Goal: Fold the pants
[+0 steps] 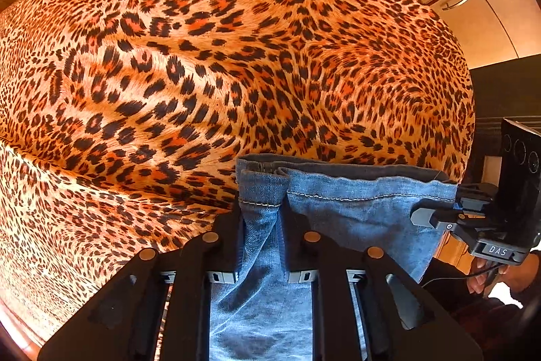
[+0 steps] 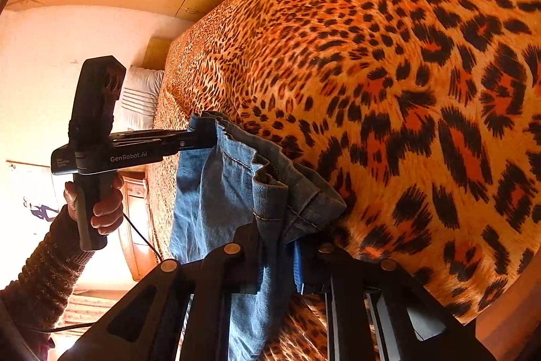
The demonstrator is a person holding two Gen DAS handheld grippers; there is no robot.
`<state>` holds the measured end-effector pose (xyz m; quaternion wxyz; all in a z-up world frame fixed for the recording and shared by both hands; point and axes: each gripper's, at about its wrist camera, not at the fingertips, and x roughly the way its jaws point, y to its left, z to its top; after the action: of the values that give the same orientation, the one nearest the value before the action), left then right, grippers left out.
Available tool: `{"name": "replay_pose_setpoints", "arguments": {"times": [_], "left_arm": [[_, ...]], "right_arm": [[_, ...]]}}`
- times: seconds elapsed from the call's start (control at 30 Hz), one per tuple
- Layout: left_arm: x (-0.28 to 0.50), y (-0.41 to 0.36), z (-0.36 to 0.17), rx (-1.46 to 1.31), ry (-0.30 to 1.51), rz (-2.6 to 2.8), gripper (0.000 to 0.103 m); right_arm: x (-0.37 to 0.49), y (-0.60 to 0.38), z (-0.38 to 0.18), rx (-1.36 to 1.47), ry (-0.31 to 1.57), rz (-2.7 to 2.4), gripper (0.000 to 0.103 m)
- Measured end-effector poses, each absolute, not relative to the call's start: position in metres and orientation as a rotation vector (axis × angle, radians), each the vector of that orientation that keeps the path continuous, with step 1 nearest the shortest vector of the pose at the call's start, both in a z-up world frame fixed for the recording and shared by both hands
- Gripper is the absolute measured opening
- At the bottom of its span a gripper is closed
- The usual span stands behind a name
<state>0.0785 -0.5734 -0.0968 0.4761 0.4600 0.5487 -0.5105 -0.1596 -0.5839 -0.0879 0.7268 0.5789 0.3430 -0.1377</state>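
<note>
Pinching jeans (image 1: 355,205), both jaws clamped

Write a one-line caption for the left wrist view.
Both grippers, left gripper and right gripper, shut on the jeans hem above the leopard-print bedspread.

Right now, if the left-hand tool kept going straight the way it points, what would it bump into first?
Probably the leopard-print bedspread. The left gripper, jaws shut on the jeans, faces it with nothing between; how far off is unclear.
</note>
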Motion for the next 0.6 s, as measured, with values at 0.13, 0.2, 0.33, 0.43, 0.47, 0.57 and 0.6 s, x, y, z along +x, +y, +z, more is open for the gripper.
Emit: {"name": "replay_pose_setpoints", "arguments": {"times": [0.13, 0.2, 0.33, 0.43, 0.47, 0.57, 0.6], "left_arm": [[0.088, -0.552, -0.065, 1.028, 1.337, -1.257, 0.013], [0.092, -0.543, -0.050, 0.990, 1.323, -1.261, 0.013], [0.093, -0.522, -0.022, 0.933, 1.288, -1.259, 0.013], [0.107, -0.500, -0.012, 0.887, 1.272, -1.247, 0.013], [0.112, -0.494, -0.012, 0.882, 1.268, -1.232, 0.013], [0.126, -0.495, -0.024, 0.872, 1.266, -1.197, 0.013], [0.126, -0.498, -0.026, 0.868, 1.261, -1.198, 0.013]], "right_arm": [[-0.154, -0.575, -0.062, 1.167, 0.749, -0.290, 0.009], [-0.150, -0.570, -0.049, 1.113, 0.752, -0.286, 0.009], [-0.141, -0.555, -0.024, 1.008, 0.764, -0.277, 0.009], [-0.132, -0.538, -0.004, 0.928, 0.771, -0.256, 0.009], [-0.129, -0.532, 0.002, 0.904, 0.776, -0.247, 0.009], [-0.126, -0.524, 0.006, 0.915, 0.774, -0.245, 0.009], [-0.126, -0.525, 0.003, 0.926, 0.778, -0.263, 0.009]]}}
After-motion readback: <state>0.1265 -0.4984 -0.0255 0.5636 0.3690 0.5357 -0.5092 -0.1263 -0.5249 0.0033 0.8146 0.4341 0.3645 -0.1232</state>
